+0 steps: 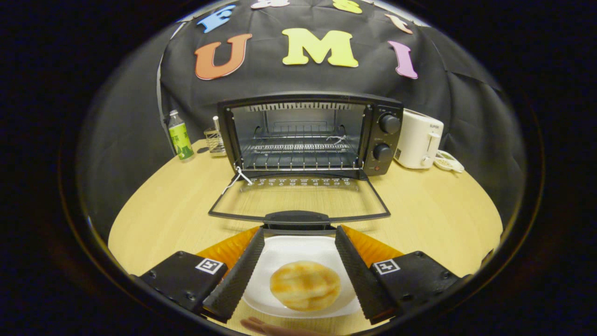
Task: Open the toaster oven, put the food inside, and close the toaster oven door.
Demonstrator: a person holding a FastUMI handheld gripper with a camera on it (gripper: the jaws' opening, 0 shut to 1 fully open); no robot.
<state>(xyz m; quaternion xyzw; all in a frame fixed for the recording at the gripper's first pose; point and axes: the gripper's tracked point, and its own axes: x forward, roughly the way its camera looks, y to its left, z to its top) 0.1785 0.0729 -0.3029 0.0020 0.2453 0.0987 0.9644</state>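
Note:
The black toaster oven (pixel 308 135) stands at the back of the round wooden table (pixel 419 210). Its glass door (pixel 298 198) lies folded down flat, with the handle (pixel 296 218) nearest me. The wire rack (pixel 301 156) inside is bare. My gripper (pixel 299 231) is shut on a white plate (pixel 289 249), one finger pressed against each side edge. A round golden bun (pixel 305 284) sits on the plate between the fingers. The fingertips reach just short of the door handle.
A green-labelled bottle (pixel 179 135) and a small wire holder (pixel 215 140) stand left of the oven. A white toaster (pixel 417 138) and a small dish (pixel 448 161) sit to its right. A person's fingertips (pixel 261 326) show under the plate's near edge.

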